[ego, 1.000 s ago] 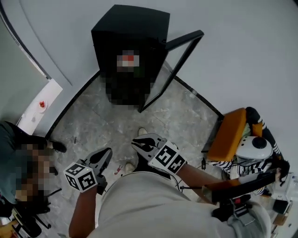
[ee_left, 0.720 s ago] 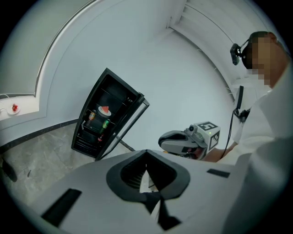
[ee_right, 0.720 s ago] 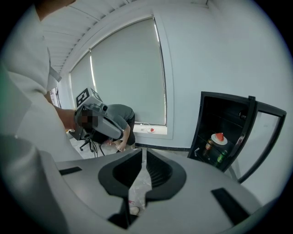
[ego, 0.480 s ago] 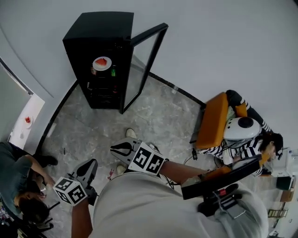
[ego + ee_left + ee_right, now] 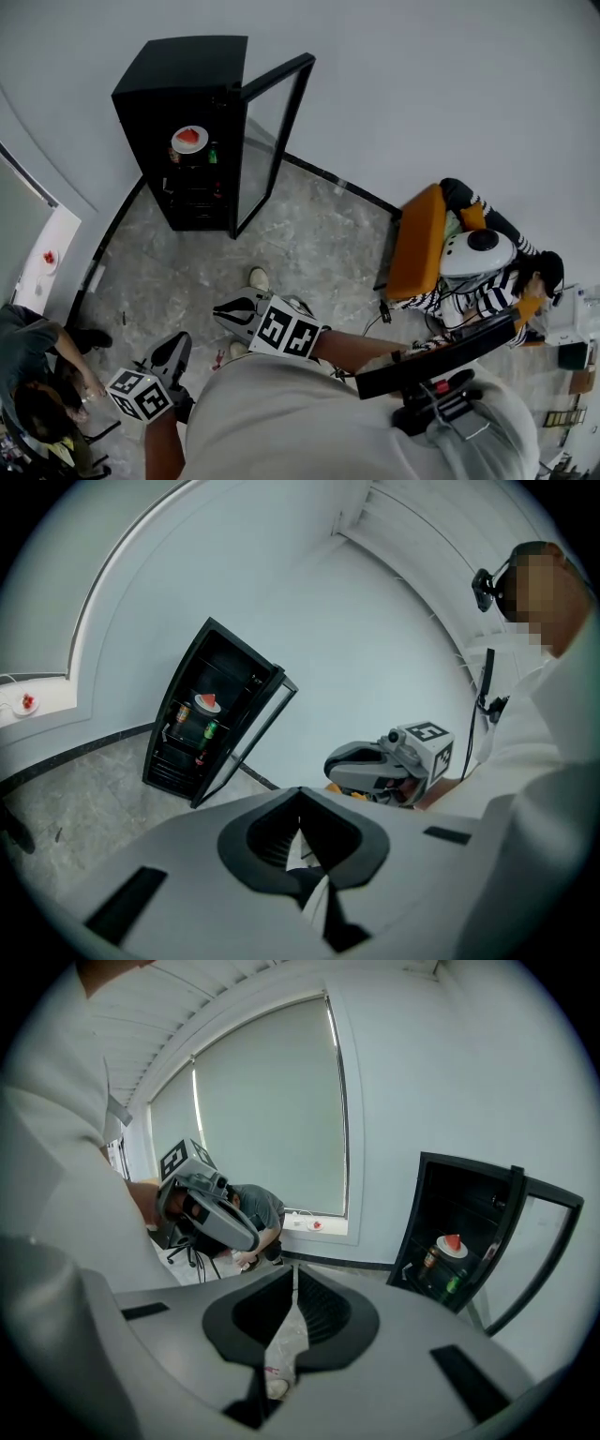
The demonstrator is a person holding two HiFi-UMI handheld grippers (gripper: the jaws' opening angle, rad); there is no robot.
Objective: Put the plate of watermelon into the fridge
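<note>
Both hands are low, close in front of my torso, claws pointing ahead and tipped down at the floor [image 5: 309,234].

Left claw [image 5: 178,339]: at 7 o'clock in the head view, marker cube on the near side, forearm coming straight up from the bottom edge. In its own view [image 5: 300,803] the jaws are pressed together with nothing between them and touching nothing.

Right claw [image 5: 221,310]: near 6 o'clock, just beside the left one but apart from it, forearm crossing in from 4 o'clock. In its own view [image 5: 293,1299] the jaws meet at the tip with only a thin slit showing. It's empty, no contact.

Each claw shows in the other's camera: right claw [image 5: 334,765] at 3 o'clock of the left view, left claw [image 5: 246,1238] at 9 o'clock of the right view.

Fridge [image 5: 169,103]: black, upright, at 11 o'clock in the head view, well apart from both claws. Its glass door [image 5: 272,141] is swung open on its right side.

Plate of watermelon [image 5: 190,140] is inside the fridge on an upper shelf; it's also visible from the left view [image 5: 207,703] and the right view [image 5: 451,1245]. Cans [image 5: 213,153] sit just beside and below it.
</note>
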